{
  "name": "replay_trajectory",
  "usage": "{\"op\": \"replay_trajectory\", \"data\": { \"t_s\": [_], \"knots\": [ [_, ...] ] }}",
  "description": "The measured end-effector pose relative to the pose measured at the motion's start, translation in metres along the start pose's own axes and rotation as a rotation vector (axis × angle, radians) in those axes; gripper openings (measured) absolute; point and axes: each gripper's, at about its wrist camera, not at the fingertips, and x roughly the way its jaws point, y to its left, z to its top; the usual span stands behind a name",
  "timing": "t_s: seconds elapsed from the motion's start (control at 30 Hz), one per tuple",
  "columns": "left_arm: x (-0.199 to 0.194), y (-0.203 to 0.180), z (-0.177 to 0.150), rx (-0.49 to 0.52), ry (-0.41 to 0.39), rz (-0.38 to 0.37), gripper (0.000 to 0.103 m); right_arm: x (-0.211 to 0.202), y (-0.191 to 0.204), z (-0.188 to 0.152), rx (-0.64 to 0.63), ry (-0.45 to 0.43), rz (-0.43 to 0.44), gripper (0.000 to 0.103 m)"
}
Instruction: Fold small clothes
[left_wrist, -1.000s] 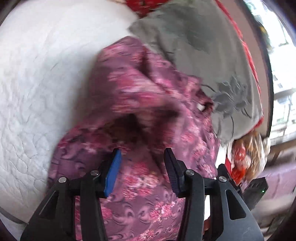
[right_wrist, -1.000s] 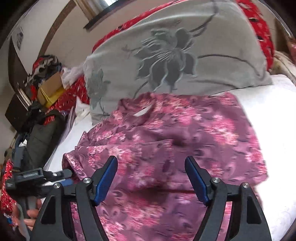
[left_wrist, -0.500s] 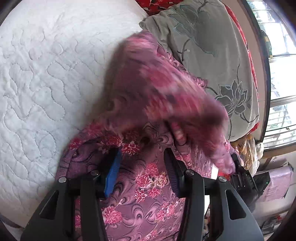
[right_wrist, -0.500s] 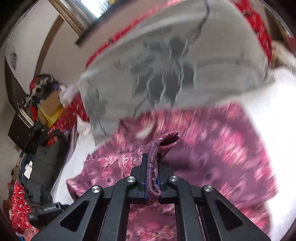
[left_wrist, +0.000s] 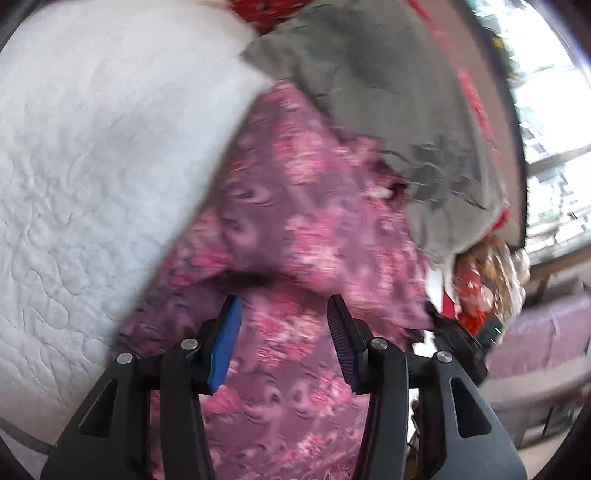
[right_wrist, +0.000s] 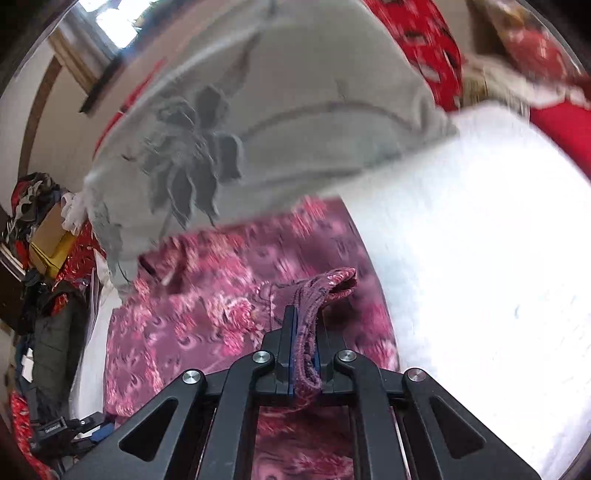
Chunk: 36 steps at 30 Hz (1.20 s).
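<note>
A purple garment with pink flowers (left_wrist: 303, 229) lies on a white quilted bed (left_wrist: 92, 184), partly doubled over itself. My left gripper (left_wrist: 283, 301) hovers open just over the garment's near part, with nothing pinched between its pads. In the right wrist view the same garment (right_wrist: 207, 310) spreads out below. My right gripper (right_wrist: 304, 317) is shut on a bunched fold of it (right_wrist: 332, 280), which sticks out past the fingertips. Its jaws are starting to open, but the cloth still sits pressed between the pads.
A grey pillow with a dark flower print (right_wrist: 295, 110) lies at the garment's far edge, also seen as the grey pillow (left_wrist: 388, 92) in the left wrist view. Red cloth (right_wrist: 436, 44) lies behind it. Boxes and bags (right_wrist: 48, 236) crowd the floor beside the bed.
My right gripper went from wide open to shut on a fold of the garment and carried it sideways over the rest. The left gripper stayed open and barely shifted.
</note>
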Motion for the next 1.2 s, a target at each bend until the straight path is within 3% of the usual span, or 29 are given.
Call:
{"op": "replay_trajectory", "data": {
  "t_s": [0.07, 0.1, 0.17, 0.23, 0.33, 0.37, 0.43, 0.53, 0.63, 0.7, 0.8, 0.9, 1.03, 1.2],
  "knots": [
    [-0.005, -0.016, 0.005, 0.061, -0.03, 0.015, 0.046, 0.002, -0.004, 0.001, 0.027, 0.014, 0.02, 0.012],
    [-0.006, -0.024, 0.009, 0.096, -0.046, 0.038, 0.046, -0.003, -0.002, 0.003, 0.019, -0.006, 0.036, 0.007],
    [0.002, -0.035, 0.018, 0.149, -0.062, 0.119, 0.046, -0.018, 0.002, 0.008, -0.009, -0.075, 0.068, 0.007],
    [0.023, -0.035, 0.026, 0.154, -0.025, 0.186, 0.046, -0.02, 0.003, 0.011, -0.021, -0.088, 0.065, 0.009],
    [0.059, -0.026, 0.032, 0.148, 0.073, 0.292, 0.045, 0.011, -0.005, 0.008, -0.055, 0.077, -0.083, 0.012],
    [0.061, -0.028, 0.032, 0.165, 0.069, 0.306, 0.045, 0.018, -0.01, 0.006, -0.06, 0.134, -0.117, 0.012],
    [0.051, -0.038, 0.027, 0.201, 0.045, 0.3, 0.045, -0.002, -0.011, 0.005, -0.064, 0.071, -0.087, 0.013],
    [0.043, -0.046, 0.012, 0.23, 0.05, 0.252, 0.048, -0.032, -0.01, -0.002, -0.069, 0.017, 0.048, 0.017],
    [0.057, -0.041, -0.007, 0.245, 0.101, 0.307, 0.051, -0.022, -0.014, -0.021, -0.108, 0.103, 0.008, 0.03],
    [0.055, -0.044, -0.019, 0.31, 0.077, 0.356, 0.051, -0.012, -0.019, -0.036, -0.125, 0.17, -0.052, 0.03],
    [0.044, -0.052, -0.029, 0.353, 0.132, 0.371, 0.051, -0.025, -0.019, -0.045, -0.111, 0.194, -0.056, 0.03],
    [0.02, -0.045, -0.044, 0.338, 0.179, 0.346, 0.051, -0.049, -0.019, -0.063, -0.15, 0.22, -0.037, 0.031],
    [-0.019, -0.011, -0.079, 0.278, 0.237, 0.335, 0.051, -0.092, -0.033, -0.103, -0.172, 0.267, -0.035, 0.04],
    [-0.052, 0.036, -0.122, 0.183, 0.296, 0.332, 0.051, -0.146, -0.073, -0.166, -0.15, 0.299, -0.033, 0.043]
  ]
}}
